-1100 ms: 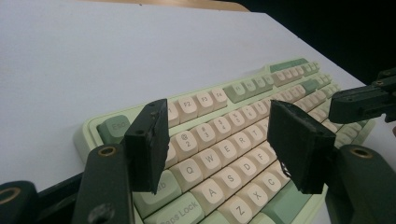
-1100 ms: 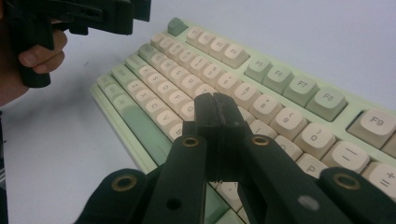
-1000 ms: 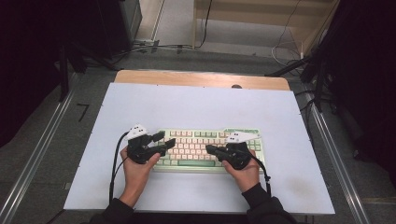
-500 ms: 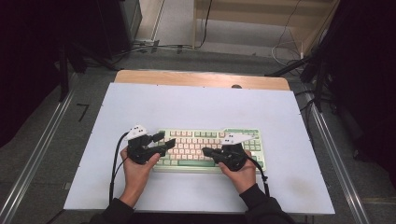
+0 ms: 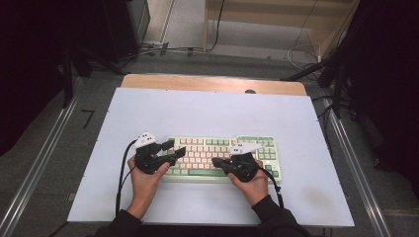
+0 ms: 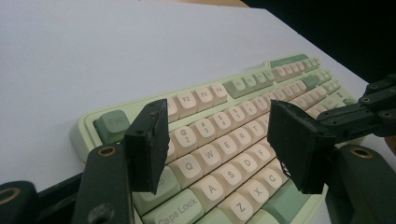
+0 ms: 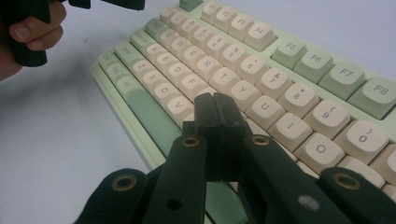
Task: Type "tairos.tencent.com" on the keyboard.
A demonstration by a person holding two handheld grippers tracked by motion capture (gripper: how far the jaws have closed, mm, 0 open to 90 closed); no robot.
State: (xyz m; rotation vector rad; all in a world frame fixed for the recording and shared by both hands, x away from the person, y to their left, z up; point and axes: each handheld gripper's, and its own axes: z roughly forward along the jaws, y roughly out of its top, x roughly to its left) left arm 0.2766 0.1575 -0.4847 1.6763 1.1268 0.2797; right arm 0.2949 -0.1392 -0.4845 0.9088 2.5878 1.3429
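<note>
Right gripper [image 7: 215, 100] hides keys; keyboard [image 7: 289, 84] cropped.

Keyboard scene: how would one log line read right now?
left gripper: open, above keyboard left end | right gripper: shut, empty, tips over middle keys | table: white

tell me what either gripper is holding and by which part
Nothing is held. The left gripper is open above the keyboard; the right gripper is shut with nothing between its jaws.
</note>
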